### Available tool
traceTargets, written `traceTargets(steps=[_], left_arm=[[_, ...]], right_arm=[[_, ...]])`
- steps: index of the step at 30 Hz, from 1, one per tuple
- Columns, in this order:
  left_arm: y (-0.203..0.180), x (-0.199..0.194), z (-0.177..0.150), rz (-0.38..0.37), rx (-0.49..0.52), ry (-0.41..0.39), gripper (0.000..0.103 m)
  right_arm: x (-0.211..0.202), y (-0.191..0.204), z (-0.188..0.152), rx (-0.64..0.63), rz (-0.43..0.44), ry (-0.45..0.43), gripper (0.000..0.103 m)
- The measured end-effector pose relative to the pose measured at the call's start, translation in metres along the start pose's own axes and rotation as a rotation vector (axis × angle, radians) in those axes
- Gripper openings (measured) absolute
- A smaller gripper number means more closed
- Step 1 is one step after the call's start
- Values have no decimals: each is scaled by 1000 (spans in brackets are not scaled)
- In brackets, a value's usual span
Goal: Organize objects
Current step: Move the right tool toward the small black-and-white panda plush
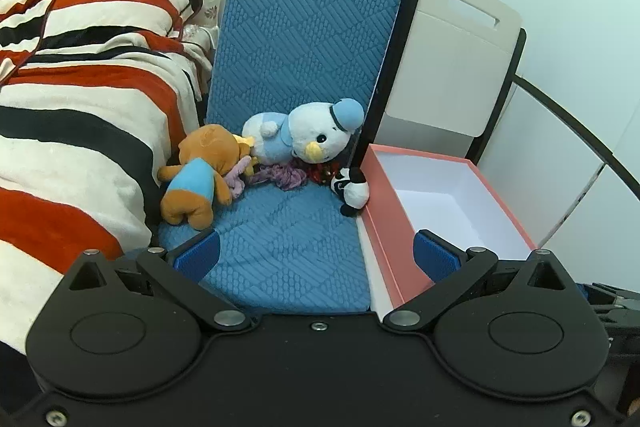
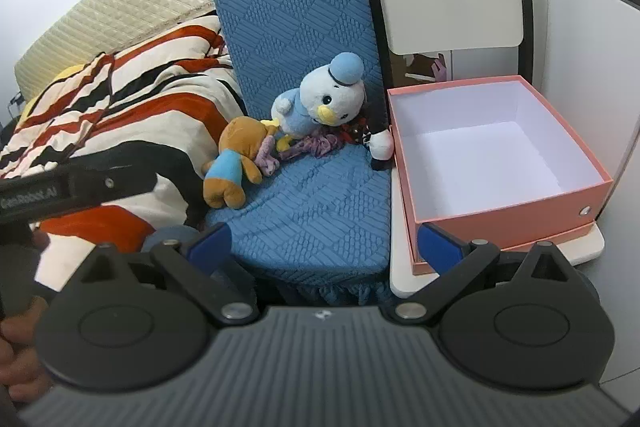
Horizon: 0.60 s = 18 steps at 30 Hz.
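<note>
On the blue cushion, frame centre: brown bear plush [image 1: 200,175], blue-and-white duck plush [image 1: 308,135], purple fabric scrap [image 1: 280,177], small panda plush [image 1: 352,189] (all bunched together).
Pink box [image 2: 520,215]: right of the cushion, empty, panda touching its wall.
Striped blanket [image 1: 80,107]: left.
Left hand-held gripper [image 1: 316,253]: jaws wide, nothing held.
Right hand-held gripper [image 2: 324,243]: jaws wide, nothing held.

Three plush toys [image 2: 316,103] — one pink box [image 2: 520,211].
</note>
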<state>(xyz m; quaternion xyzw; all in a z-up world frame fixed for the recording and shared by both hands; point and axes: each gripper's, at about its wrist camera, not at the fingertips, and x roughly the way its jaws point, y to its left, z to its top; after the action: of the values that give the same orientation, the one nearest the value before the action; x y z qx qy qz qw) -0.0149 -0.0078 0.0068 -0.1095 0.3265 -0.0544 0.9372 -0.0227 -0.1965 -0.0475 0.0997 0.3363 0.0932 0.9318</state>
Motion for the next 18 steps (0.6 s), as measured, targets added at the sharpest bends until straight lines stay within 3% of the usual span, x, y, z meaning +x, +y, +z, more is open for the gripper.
traceTargets(steps=[9,18], left_arm=[[1,11,-4,-16,11,11,103],[2,17,-9,25,11,-8,102]], right_arm=[[5,-1,5,7,3,-21,101],[18,-8,-2,73,19,1,101]])
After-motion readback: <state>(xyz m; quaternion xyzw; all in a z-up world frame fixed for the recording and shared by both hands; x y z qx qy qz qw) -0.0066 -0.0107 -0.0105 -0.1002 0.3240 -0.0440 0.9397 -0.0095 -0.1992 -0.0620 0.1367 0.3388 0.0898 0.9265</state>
